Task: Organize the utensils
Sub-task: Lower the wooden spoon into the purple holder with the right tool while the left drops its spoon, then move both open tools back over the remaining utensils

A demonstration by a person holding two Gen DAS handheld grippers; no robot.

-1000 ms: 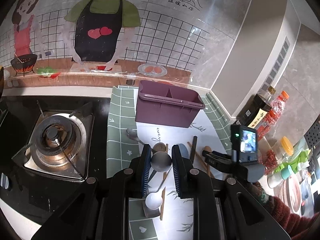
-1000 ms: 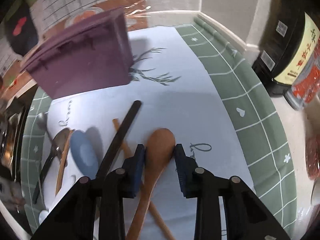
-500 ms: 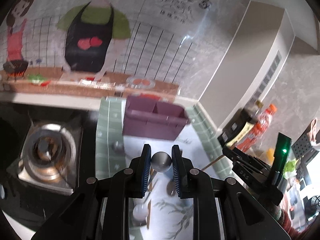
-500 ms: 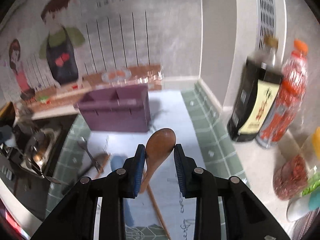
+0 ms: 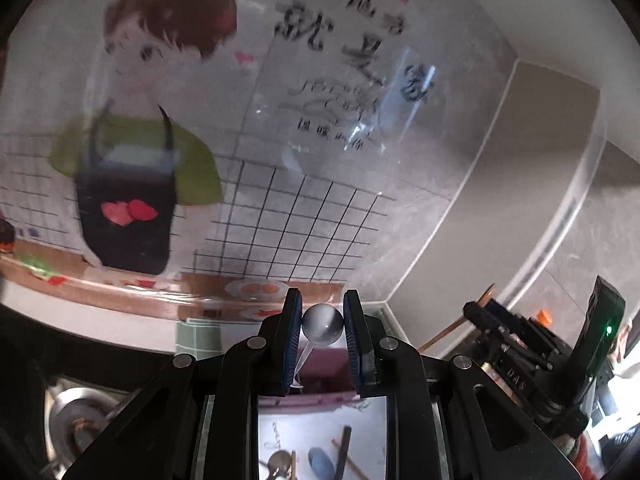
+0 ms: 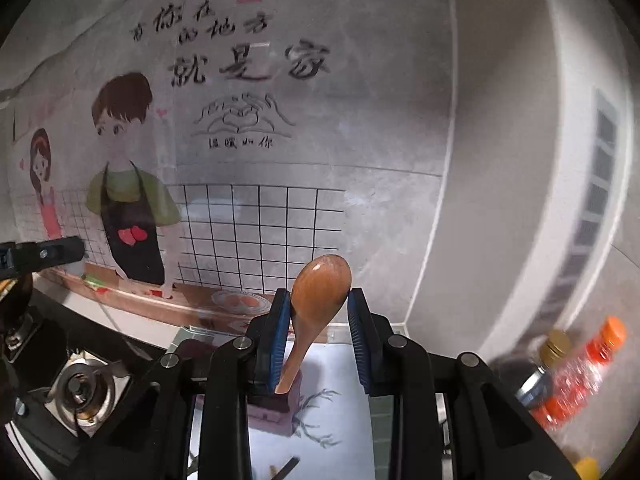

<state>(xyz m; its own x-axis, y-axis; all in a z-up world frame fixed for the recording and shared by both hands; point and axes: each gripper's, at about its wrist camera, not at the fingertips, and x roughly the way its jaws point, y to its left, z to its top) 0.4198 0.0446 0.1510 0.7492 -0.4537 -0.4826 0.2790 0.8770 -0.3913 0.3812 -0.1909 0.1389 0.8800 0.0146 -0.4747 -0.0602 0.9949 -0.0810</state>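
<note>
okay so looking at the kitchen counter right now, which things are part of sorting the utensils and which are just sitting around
Part of the job:
metal spoon in the left tongs
wooden spoon in the right tongs
purple box
blue spoon on the mat

Just sitting around:
gas burner
dark sauce bottle
red drink bottle

the left gripper held a metal spoon by its bowl, jaws pressed to either side, above the purple utensil box. the right gripper stood at right. chopsticks and a blue spoon lay on the worktop below.
</note>
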